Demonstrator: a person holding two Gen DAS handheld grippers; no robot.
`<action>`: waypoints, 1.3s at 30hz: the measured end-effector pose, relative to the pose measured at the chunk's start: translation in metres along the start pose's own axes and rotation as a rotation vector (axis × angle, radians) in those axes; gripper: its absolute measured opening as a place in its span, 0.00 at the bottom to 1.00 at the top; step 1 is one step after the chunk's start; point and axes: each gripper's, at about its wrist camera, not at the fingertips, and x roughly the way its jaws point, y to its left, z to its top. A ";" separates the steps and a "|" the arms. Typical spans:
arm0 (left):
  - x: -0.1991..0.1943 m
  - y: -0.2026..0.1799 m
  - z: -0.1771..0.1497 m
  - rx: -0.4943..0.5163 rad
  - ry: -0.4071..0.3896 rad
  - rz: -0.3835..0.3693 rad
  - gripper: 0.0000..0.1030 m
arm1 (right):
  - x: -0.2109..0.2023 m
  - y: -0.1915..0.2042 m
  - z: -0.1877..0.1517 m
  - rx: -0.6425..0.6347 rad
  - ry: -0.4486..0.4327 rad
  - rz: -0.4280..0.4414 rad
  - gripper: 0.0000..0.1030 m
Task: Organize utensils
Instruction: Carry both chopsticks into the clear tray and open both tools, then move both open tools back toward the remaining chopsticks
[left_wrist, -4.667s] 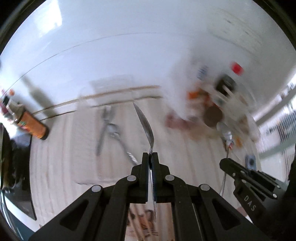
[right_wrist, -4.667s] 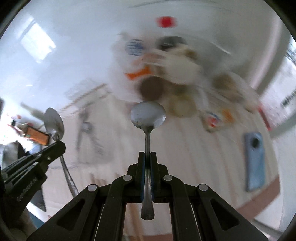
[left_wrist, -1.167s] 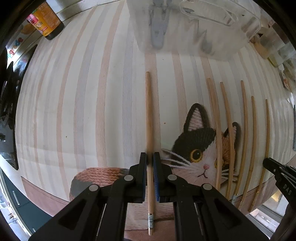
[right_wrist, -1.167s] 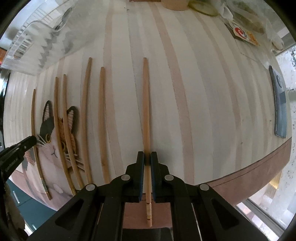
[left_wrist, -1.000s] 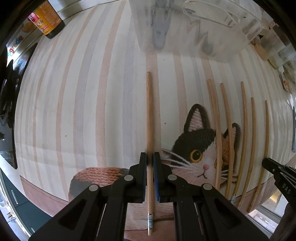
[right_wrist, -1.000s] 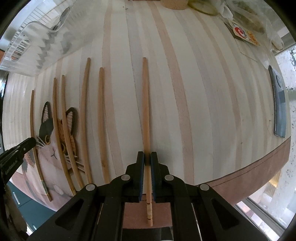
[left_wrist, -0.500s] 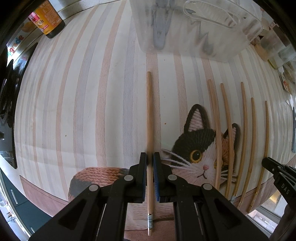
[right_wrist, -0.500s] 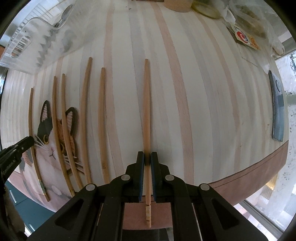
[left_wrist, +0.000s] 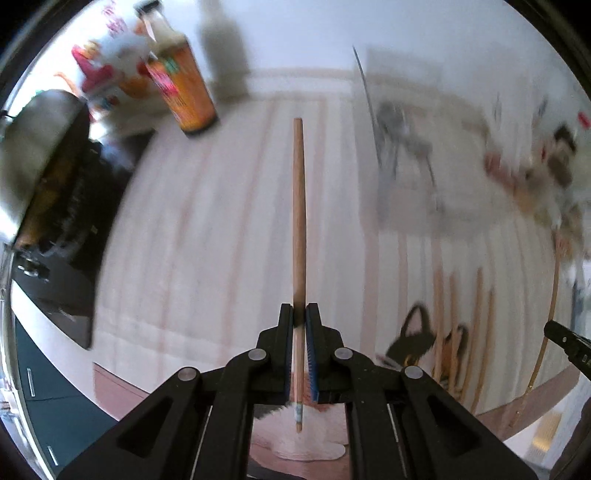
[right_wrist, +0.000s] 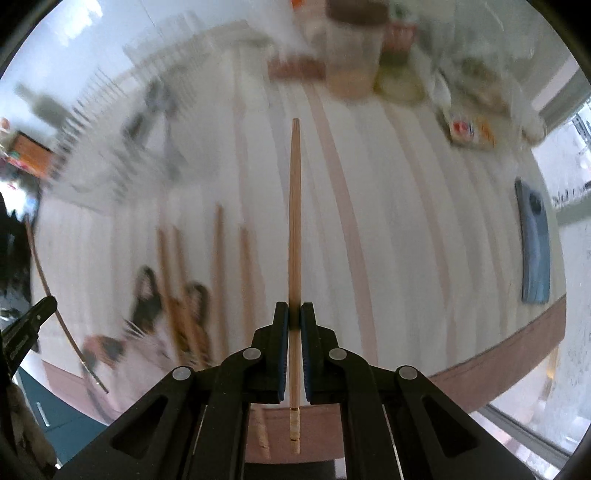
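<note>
On the striped cloth (right_wrist: 424, 229) over the counter, the clear tray (left_wrist: 413, 147) at two o'clock in my left view already has cutlery in it, blurred but metal-looking, so I judge that part done. At least four chopsticks (right_wrist: 218, 258) lie loose at nine o'clock in my right view, left to collect. My left claw (left_wrist: 299, 321) is clamped on one chopstick (left_wrist: 298, 206) and my right claw (right_wrist: 294, 317) on another chopstick (right_wrist: 294, 221), both lifted off the cloth, pointing to twelve o'clock.
</note>
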 end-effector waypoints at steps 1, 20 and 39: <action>-0.008 0.004 0.004 -0.009 -0.019 -0.004 0.04 | -0.007 0.002 0.004 -0.002 -0.015 0.010 0.06; -0.085 -0.043 0.156 0.008 -0.090 -0.305 0.04 | -0.082 0.107 0.156 -0.186 -0.149 0.227 0.06; 0.000 -0.076 0.201 0.039 0.122 -0.278 0.56 | 0.001 0.098 0.239 -0.084 -0.025 0.255 0.36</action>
